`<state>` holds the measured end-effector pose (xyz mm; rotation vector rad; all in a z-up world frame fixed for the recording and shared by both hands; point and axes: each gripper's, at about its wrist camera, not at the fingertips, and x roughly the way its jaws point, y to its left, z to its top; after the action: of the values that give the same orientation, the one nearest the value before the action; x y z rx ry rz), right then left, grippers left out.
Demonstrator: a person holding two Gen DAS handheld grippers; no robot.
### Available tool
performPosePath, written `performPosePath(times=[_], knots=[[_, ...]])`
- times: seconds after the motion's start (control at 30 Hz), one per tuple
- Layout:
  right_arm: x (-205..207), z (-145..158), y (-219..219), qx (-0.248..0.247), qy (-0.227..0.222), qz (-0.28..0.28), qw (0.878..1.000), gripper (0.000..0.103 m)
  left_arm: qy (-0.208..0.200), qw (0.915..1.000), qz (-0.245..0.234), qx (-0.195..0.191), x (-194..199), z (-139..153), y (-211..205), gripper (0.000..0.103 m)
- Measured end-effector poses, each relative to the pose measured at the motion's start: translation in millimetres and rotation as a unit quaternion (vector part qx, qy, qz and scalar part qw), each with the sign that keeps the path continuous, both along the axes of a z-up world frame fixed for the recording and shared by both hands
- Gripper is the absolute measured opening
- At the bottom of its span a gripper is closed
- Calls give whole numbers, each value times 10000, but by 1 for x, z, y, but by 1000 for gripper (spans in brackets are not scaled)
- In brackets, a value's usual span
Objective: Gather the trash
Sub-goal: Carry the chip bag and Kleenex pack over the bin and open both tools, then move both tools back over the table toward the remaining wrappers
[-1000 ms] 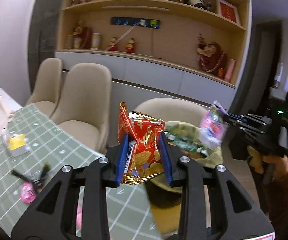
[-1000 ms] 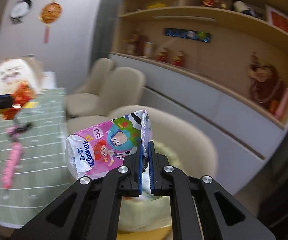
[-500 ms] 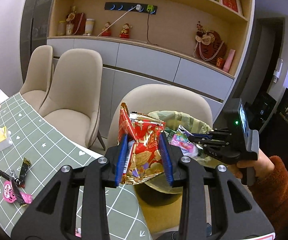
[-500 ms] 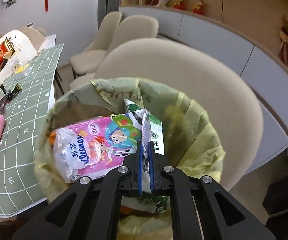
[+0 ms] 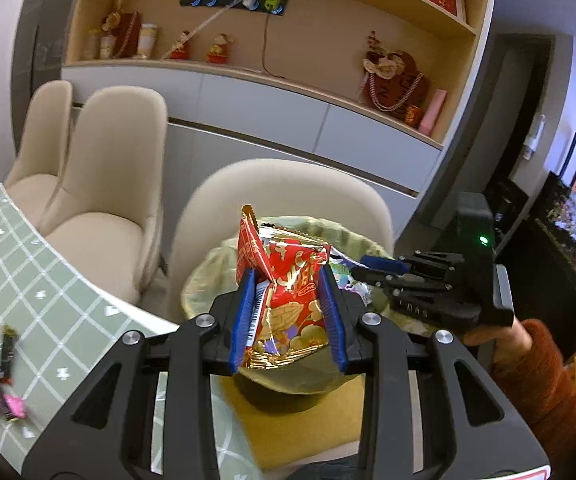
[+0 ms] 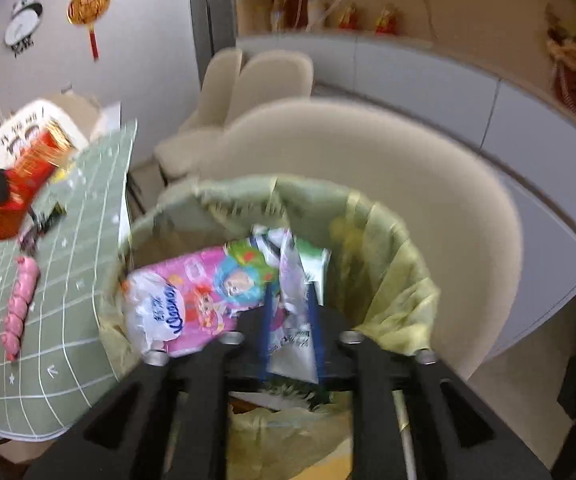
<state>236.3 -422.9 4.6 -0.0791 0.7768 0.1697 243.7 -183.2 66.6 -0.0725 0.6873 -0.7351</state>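
We see the pink tissue pack (image 6: pixel 191 300) lying inside the bin (image 6: pixel 392 264), on top of other wrappers, its right end reaching between the right gripper (image 6: pixel 288 312)'s blue pads. Those jaws are opening, and the pads no longer seem to press the film, though blur softens the contact. Only the right wrist view looks down into the bin's mouth; from the left wrist view the pack is mostly hidden behind the red snack bag (image 5: pixel 288 300), with just a scrap of colour showing by the right gripper's (image 5: pixel 372 266) tips.

The left gripper (image 5: pixel 288 320) is clamped on that red and gold bag, both pads pinching its sides, the bag upright above the near rim of the bin (image 5: pixel 203 280). The right wrist view shows the same bag (image 6: pixel 23 184) far to the left, over the table, blurred.

The bin's yellow-green liner folds over the rim all round; the opening is wide, and the pack fills its left half. A cream chair (image 5: pixel 288 188) stands right behind the bin, and the green checked table (image 6: pixel 71 280) edge curves close by its left side. On the table we see a pink wrapper (image 6: pixel 19 308) and small dark sachets (image 5: pixel 5 348). A hand (image 5: pixel 500 336) in an orange sleeve holds the right gripper.
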Motion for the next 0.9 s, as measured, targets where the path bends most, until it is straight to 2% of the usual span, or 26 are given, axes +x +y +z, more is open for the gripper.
performPosePath(times=[0.17,0.3,0.43,0.53,0.6,0.67,0.77,0.9], knots=[[-27,13,-5,-180,-391,-174,9989,33,264,9993,-282,-27,13,-6,-30,31],[-55,25,-25,13,-694,-592,9958,33,499,9964,-661,174,23,-18,-61,31],[-85,25,-46,277,-861,-802,9927,33,708,9927,-762,616,38,-37,-97,31],[-96,21,-48,99,-877,-868,9923,33,1060,9858,-715,1090,53,-54,-119,31],[-98,18,-48,-48,-900,-880,9920,33,1418,9781,-668,1368,64,-70,-131,29],[-102,15,-52,-152,-913,-920,9915,33,1377,9773,-645,1478,64,-76,-137,29],[-102,10,-58,-112,-861,-921,9920,33,1385,9775,-661,1448,67,-81,-142,30],[-104,3,-62,-115,-800,-951,9922,33,1141,9832,-594,1299,62,-80,-140,46]])
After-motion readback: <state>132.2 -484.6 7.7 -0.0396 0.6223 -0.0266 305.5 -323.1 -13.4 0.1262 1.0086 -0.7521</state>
